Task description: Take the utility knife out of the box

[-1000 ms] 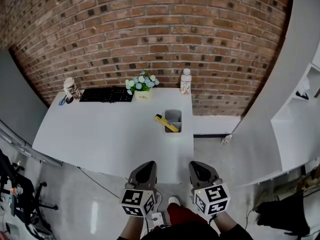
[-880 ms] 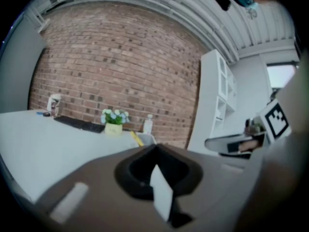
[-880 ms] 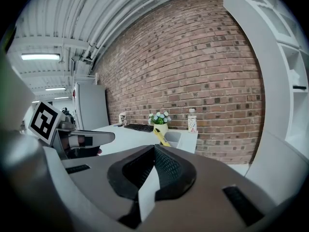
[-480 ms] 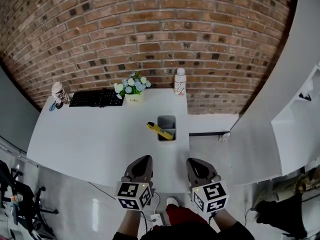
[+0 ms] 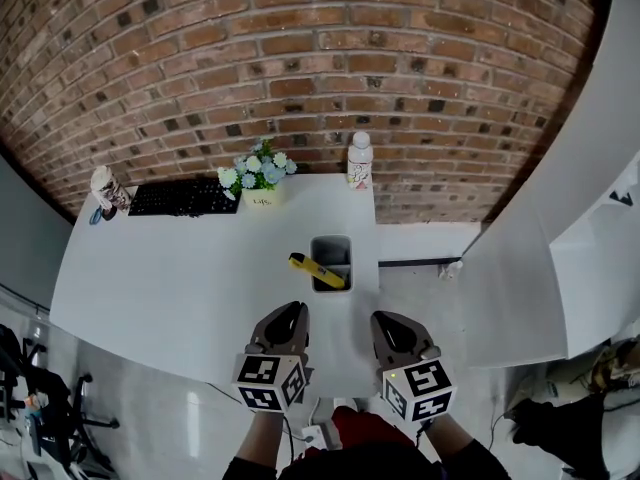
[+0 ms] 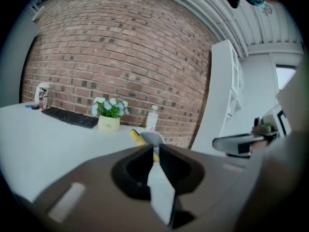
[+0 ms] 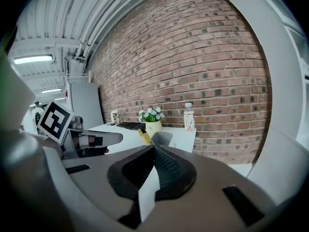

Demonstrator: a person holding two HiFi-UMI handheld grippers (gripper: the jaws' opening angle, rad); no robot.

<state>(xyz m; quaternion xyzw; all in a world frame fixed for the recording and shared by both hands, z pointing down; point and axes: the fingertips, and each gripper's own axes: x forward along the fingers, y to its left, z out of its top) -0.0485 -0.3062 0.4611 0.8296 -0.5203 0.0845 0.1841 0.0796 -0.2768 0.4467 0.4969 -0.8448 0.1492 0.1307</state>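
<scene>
On desk (image 5: 180,268): noting utility knife (image 5: 316,271) leaning in box (image 5: 336,252) | holding left tool (image 5: 290,309) just parting, empty; right tool (image 5: 386,318) together.

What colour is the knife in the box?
The utility knife is yellow, clearest in the head view.

Your left gripper (image 6: 155,147), jaws narrowly parted after just opening, nothing between them, points across the white table (image 6: 43,139) toward the grey box (image 6: 153,138), yellow utility knife (image 6: 136,137) at its left rim.
</scene>
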